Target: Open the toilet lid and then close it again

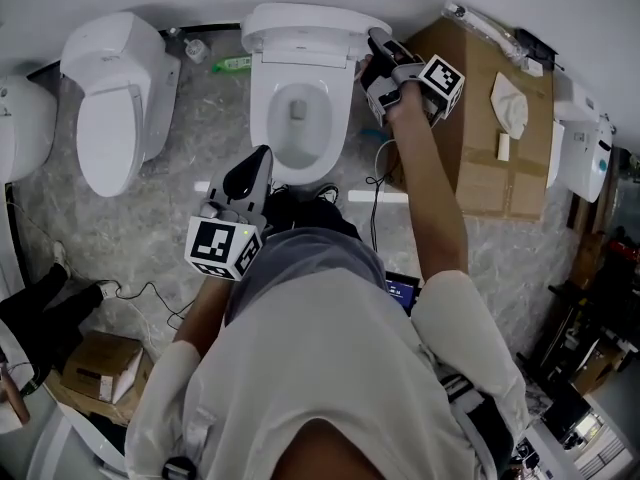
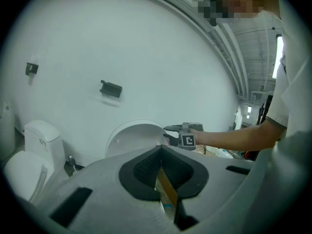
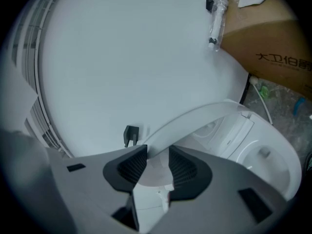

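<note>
1. Left gripper (image 1: 262, 160) hangs over the bowl's (image 1: 258, 108) front rim, jaws together and empty. It looks idle, since the lid needs one gripper.
2. Right gripper (image 3: 157, 155) is clamped on the lid's (image 3: 195, 121) side edge, likely to steer its swing.
3. Lid stands raised at the toilet's back, near the wall. Opening looks about done; closing is not yet done.

Glossy plastic toilet lid (image 3: 195, 118), matt cardboard box (image 1: 480, 98)

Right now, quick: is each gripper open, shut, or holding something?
Left gripper: shut, nothing between its jaws.
Right gripper: closed on the edge of the raised toilet lid.
</note>
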`<action>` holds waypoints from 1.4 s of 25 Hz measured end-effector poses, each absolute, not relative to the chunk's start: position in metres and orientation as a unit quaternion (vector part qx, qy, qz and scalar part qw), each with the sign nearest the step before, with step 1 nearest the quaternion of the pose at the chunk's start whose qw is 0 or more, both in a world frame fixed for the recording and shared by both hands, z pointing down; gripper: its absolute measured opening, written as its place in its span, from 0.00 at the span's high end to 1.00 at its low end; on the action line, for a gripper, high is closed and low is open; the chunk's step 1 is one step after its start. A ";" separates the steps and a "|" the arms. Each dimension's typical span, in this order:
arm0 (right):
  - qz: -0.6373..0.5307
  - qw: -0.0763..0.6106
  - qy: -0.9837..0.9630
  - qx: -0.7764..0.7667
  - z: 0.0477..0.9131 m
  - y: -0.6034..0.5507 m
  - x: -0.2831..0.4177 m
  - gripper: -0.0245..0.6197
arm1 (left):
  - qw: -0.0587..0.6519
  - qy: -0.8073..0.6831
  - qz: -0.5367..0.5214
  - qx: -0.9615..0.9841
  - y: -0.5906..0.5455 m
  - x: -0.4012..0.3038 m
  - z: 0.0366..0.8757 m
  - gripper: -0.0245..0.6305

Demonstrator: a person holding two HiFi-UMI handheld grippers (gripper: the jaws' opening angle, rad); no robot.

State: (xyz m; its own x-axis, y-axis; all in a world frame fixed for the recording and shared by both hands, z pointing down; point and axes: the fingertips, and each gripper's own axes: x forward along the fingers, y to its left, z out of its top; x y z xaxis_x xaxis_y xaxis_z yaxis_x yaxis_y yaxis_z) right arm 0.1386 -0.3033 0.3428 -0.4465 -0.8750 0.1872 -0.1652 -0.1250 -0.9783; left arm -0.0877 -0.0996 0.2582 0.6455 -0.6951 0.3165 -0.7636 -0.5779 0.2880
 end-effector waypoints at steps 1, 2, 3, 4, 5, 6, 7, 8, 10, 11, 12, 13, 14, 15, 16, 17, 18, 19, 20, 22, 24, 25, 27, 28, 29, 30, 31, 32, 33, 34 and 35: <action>-0.610 0.295 0.591 -0.438 0.342 -0.309 0.140 0.75 | 0.203 -0.414 0.085 0.883 -0.101 -0.090 0.259 0.95; -0.612 0.298 0.588 -0.438 0.341 -0.314 0.141 0.75 | 0.204 -0.416 0.086 0.882 -0.103 -0.091 0.259 0.95; -0.613 0.301 0.586 -0.437 0.341 -0.320 0.143 0.75 | 0.205 -0.418 0.087 0.881 -0.104 -0.093 0.259 0.95; -0.613 0.304 0.584 -0.436 0.340 -0.326 0.144 0.75 | 0.206 -0.419 0.087 0.880 -0.105 -0.094 0.259 0.95; -0.613 0.307 0.584 -0.435 0.338 -0.330 0.144 0.75 | 0.206 -0.421 0.087 0.879 -0.106 -0.095 0.260 0.95; -0.612 0.310 0.583 -0.435 0.336 -0.335 0.145 0.75 | 0.207 -0.422 0.087 0.878 -0.107 -0.096 0.261 0.95; -0.611 0.312 0.583 -0.435 0.335 -0.340 0.146 0.75 | 0.208 -0.423 0.088 0.878 -0.109 -0.097 0.261 0.95; -0.610 0.315 0.583 -0.435 0.334 -0.346 0.148 0.75 | 0.209 -0.424 0.088 0.877 -0.110 -0.097 0.262 0.95; -0.609 0.319 0.581 -0.436 0.332 -0.355 0.150 0.75 | 0.209 -0.425 0.088 0.876 -0.112 -0.097 0.262 0.95; -0.606 0.320 0.583 -0.436 0.332 -0.361 0.151 0.75 | 0.210 -0.426 0.088 0.875 -0.112 -0.098 0.262 0.95; -0.603 0.321 0.585 -0.436 0.331 -0.366 0.152 0.75 | 0.211 -0.428 0.089 0.875 -0.113 -0.099 0.262 0.95; -0.601 0.323 0.587 -0.436 0.330 -0.370 0.152 0.75 | 0.211 -0.429 0.089 0.874 -0.113 -0.100 0.262 0.95; -0.600 0.326 0.586 -0.435 0.329 -0.374 0.153 0.75 | 0.212 -0.431 0.090 0.873 -0.114 -0.101 0.262 0.95; -0.600 0.330 0.585 -0.434 0.329 -0.379 0.154 0.75 | 0.212 -0.432 0.090 0.872 -0.115 -0.102 0.262 0.95; -0.600 0.335 0.583 -0.433 0.330 -0.384 0.155 0.75 | 0.213 -0.434 0.091 0.871 -0.115 -0.104 0.263 0.95; -0.599 0.339 0.582 -0.433 0.331 -0.388 0.157 0.75 | 0.213 -0.436 0.092 0.870 -0.116 -0.106 0.263 0.95; -0.599 0.343 0.580 -0.433 0.331 -0.392 0.158 0.75 | 0.214 -0.438 0.092 0.868 -0.116 -0.107 0.263 0.95; -0.598 0.346 0.578 -0.433 0.331 -0.396 0.158 0.75 | 0.215 -0.440 0.093 0.867 -0.117 -0.109 0.264 0.95; -0.598 0.349 0.577 -0.434 0.330 -0.399 0.158 0.75 | 0.215 -0.441 0.094 0.866 -0.117 -0.111 0.264 0.95; -0.599 0.355 0.572 -0.435 0.329 -0.404 0.159 0.75 | 0.216 -0.444 0.096 0.864 -0.116 -0.114 0.266 0.95; -0.599 0.361 0.566 -0.435 0.329 -0.410 0.161 0.75 | 0.218 -0.446 0.098 0.862 -0.116 -0.116 0.267 0.95; -0.600 0.365 0.564 -0.435 0.329 -0.412 0.161 0.75 | 0.219 -0.447 0.099 0.862 -0.115 -0.117 0.268 0.95; -0.602 0.374 0.556 -0.435 0.329 -0.417 0.162 0.75 | 0.221 -0.448 0.100 0.860 -0.114 -0.119 0.269 0.95; -0.603 0.377 0.551 -0.436 0.330 -0.420 0.163 0.75 | 0.221 -0.448 0.101 0.860 -0.114 -0.119 0.269 0.95; -0.604 0.381 0.546 -0.439 0.330 -0.423 0.164 0.75 | 0.221 -0.448 0.102 0.860 -0.114 -0.120 0.269 0.95; -0.603 0.383 0.543 -0.441 0.330 -0.426 0.165 0.75 | 0.222 -0.447 0.102 0.860 -0.115 -0.120 0.269 0.95; -0.603 0.384 0.541 -0.444 0.329 -0.428 0.166 0.75 | 0.221 -0.447 0.101 0.861 -0.115 -0.120 0.268 0.95; -0.602 0.385 0.540 -0.445 0.329 -0.431 0.166 0.75 | 0.221 -0.447 0.101 0.861 -0.116 -0.121 0.268 0.95; -0.601 0.386 0.540 -0.445 0.329 -0.432 0.166 0.75 | 0.221 -0.448 0.100 0.861 -0.116 -0.122 0.268 0.95; -0.599 0.387 0.542 -0.444 0.329 -0.432 0.165 0.75 | 0.221 -0.448 0.099 0.860 -0.117 -0.123 0.268 0.95; -0.597 0.386 0.546 -0.444 0.329 -0.431 0.164 0.75 | 0.221 -0.448 0.099 0.860 -0.117 -0.124 0.269 0.95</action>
